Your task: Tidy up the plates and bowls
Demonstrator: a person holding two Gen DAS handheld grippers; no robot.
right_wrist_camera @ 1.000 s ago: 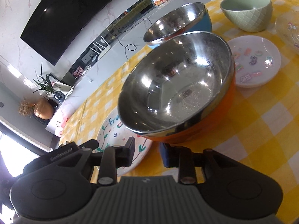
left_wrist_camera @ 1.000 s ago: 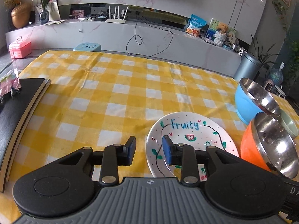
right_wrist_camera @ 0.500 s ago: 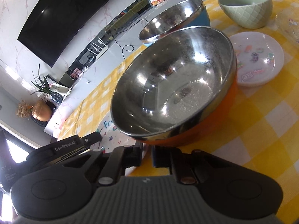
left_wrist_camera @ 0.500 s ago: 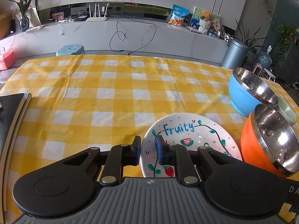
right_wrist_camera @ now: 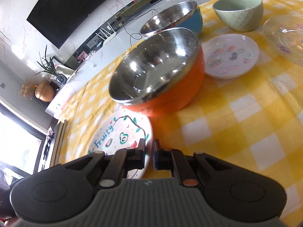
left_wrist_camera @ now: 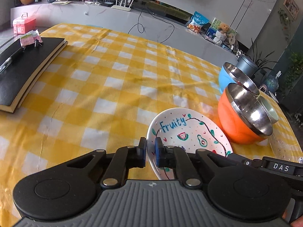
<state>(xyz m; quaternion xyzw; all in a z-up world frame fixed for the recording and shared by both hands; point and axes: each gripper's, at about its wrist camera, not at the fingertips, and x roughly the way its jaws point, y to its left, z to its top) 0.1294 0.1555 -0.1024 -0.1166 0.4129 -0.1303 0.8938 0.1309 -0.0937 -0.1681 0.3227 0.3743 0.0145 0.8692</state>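
Note:
My left gripper (left_wrist_camera: 150,149) is shut on the near rim of the white "Fruity" plate (left_wrist_camera: 189,134) and holds it tilted above the yellow checked cloth. My right gripper (right_wrist_camera: 149,153) is shut on the same plate (right_wrist_camera: 121,132) at its other edge. Just beyond the plate stands the orange steel-lined bowl (left_wrist_camera: 240,117), also in the right wrist view (right_wrist_camera: 161,71). Behind it are the blue steel-lined bowl (right_wrist_camera: 172,17) and a green ceramic bowl (right_wrist_camera: 239,10). A small white plate (right_wrist_camera: 230,55) with stickers and a clear glass plate (right_wrist_camera: 286,37) lie to the right.
A black notebook (left_wrist_camera: 24,64) with a pen and a pink packet lies at the table's left edge. A long stretch of yellow checked tablecloth (left_wrist_camera: 113,79) runs across the middle. A grey counter with clutter stands behind the table.
Both grippers closed on the Fruity plate's rim. The plate has lifted and tilted off the cloth. The right gripper moved away from the orange bowl down to the plate.

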